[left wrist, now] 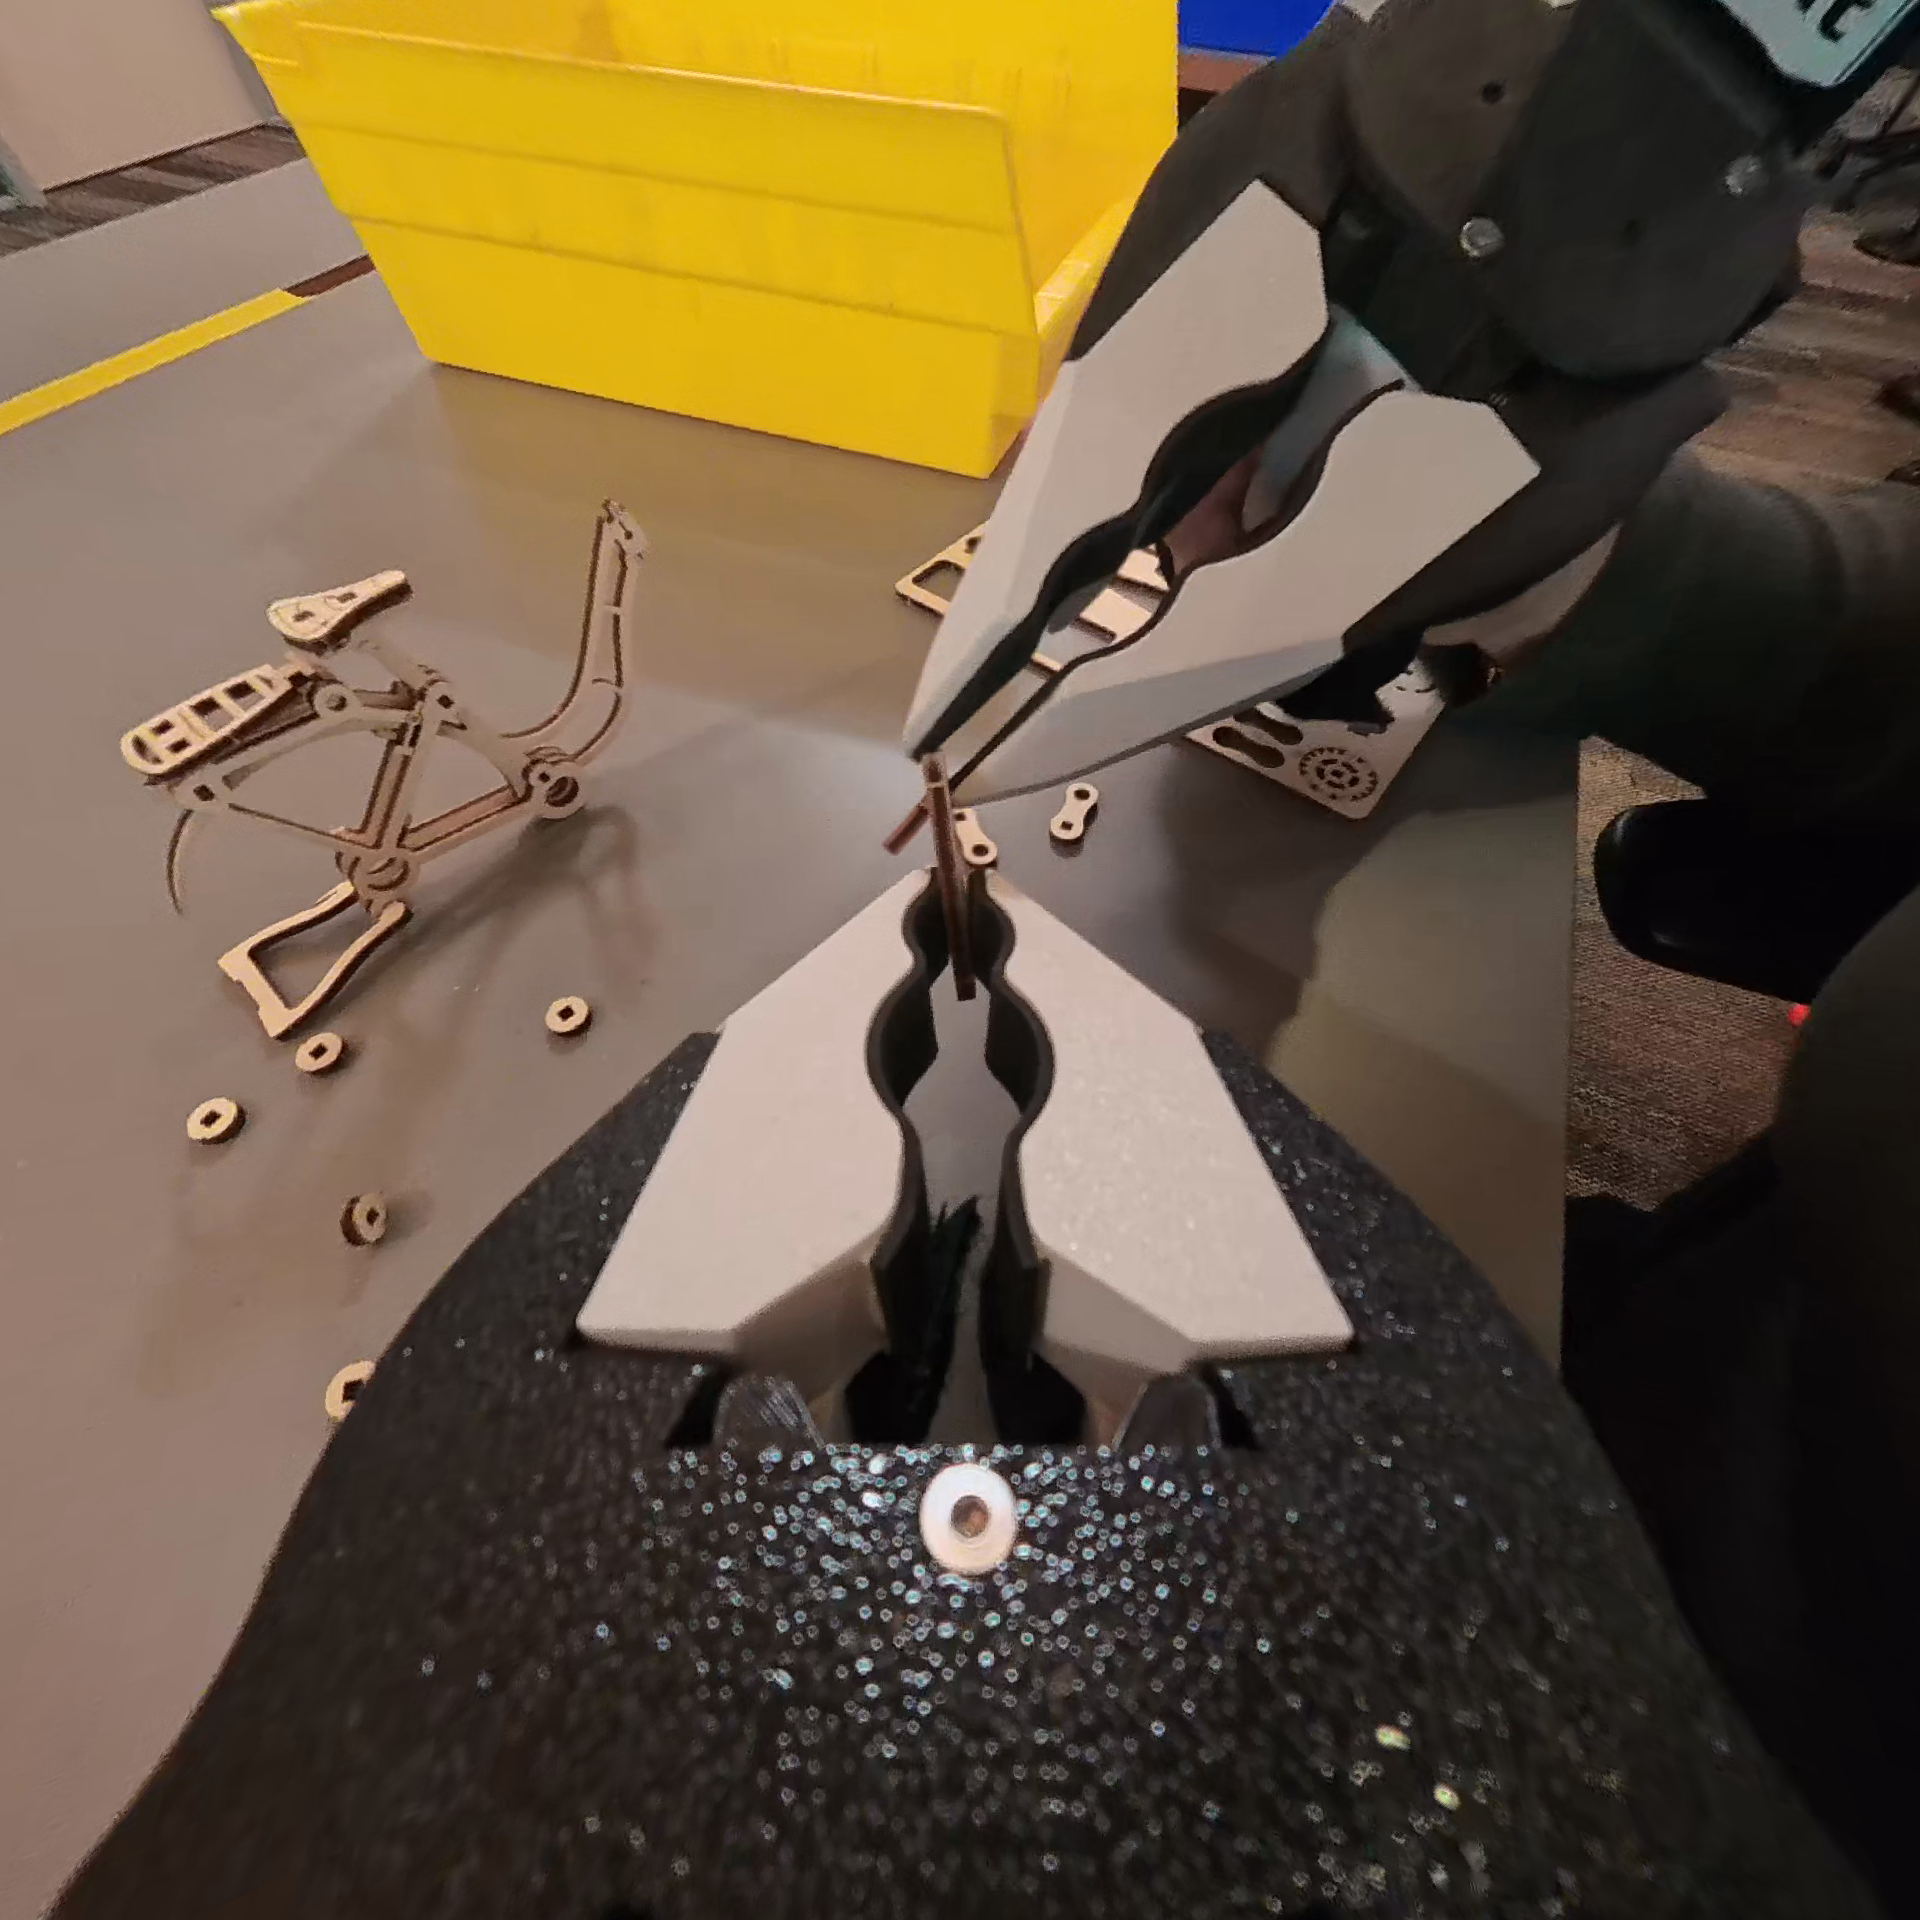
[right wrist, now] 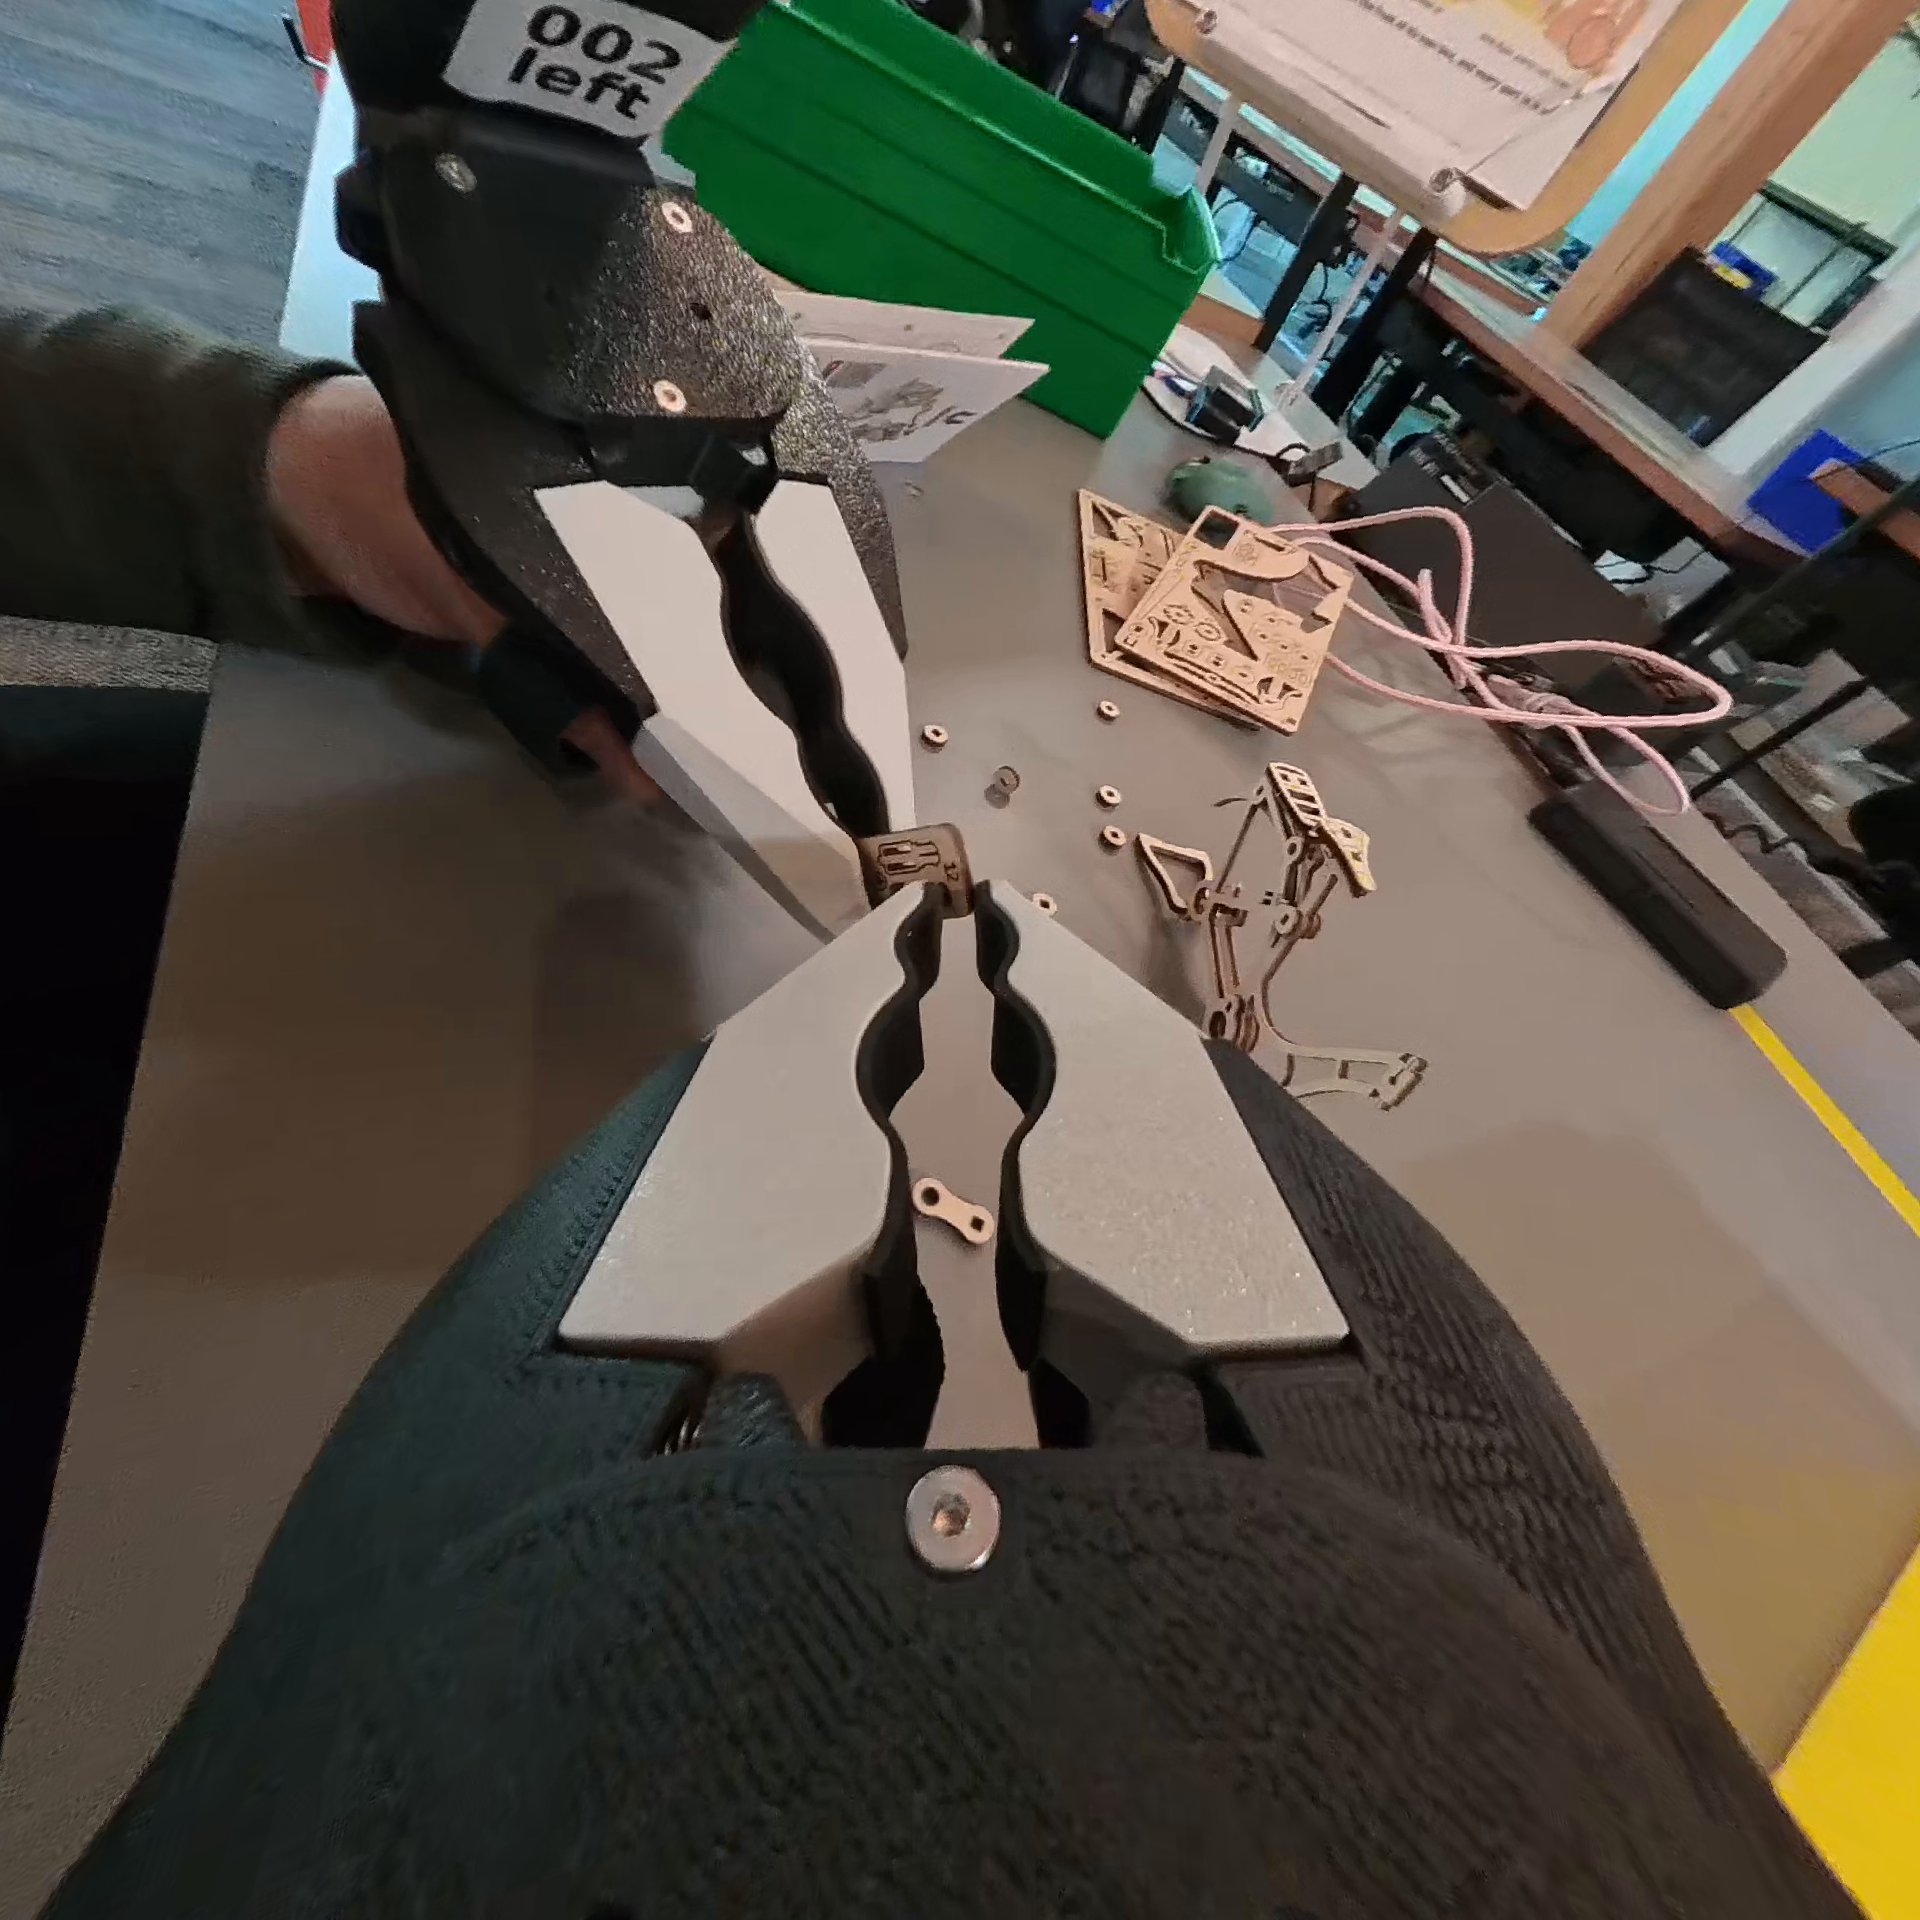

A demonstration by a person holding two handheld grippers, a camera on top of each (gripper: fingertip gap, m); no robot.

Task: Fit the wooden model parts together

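I count 5 surfaces with writing on my feeds. A white label (right wrist: 582, 64) with dark characters sits on the black body of the left gripper (right wrist: 871, 831). A pale label (left wrist: 1855, 36), cut off by the frame edge, sits on the right gripper (left wrist: 935, 756). The small wooden piece (right wrist: 916, 862), pinched at both grippers' tips, carries tiny engraved marks, too small for me to trust. The open booklet (right wrist: 925, 379) and the tilted board (right wrist: 1403, 62) — both by the green bin (right wrist: 935, 177) — bear print, all blurred.
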